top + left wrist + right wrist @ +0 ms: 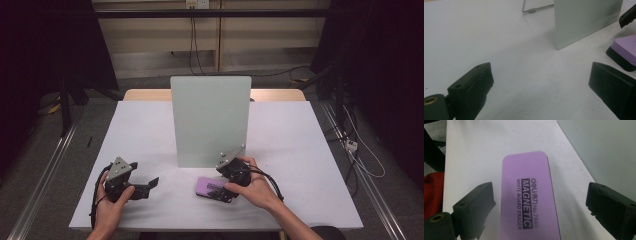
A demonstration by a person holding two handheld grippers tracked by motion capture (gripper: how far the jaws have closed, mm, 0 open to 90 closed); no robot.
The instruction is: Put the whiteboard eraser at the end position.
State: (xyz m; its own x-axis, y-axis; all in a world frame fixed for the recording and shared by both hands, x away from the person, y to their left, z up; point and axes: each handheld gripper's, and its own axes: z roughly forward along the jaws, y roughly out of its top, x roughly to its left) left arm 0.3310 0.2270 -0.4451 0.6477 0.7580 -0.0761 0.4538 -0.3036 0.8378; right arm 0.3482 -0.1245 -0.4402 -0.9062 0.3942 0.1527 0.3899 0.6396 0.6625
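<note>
Right gripper view: the right gripper (pixel 539 202) was seen with jaws wide, touching nothing, the purple eraser (pixel 529 195) lying flat between them, just before the upright board (pixel 210 120). Left of the eraser, the left gripper (pixel 150 185) was held wide open, empty.

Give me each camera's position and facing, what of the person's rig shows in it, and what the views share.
High view: above the person's side, looking forward and down on the table; forearms, left gripper and right gripper show.
Left gripper view: rides the left gripper, looking along its open jaws across the table to the upright board.
Right gripper view: rides the right gripper, open jaws straddling the purple eraser.
Shared: all three show the eraser and the board.
</note>
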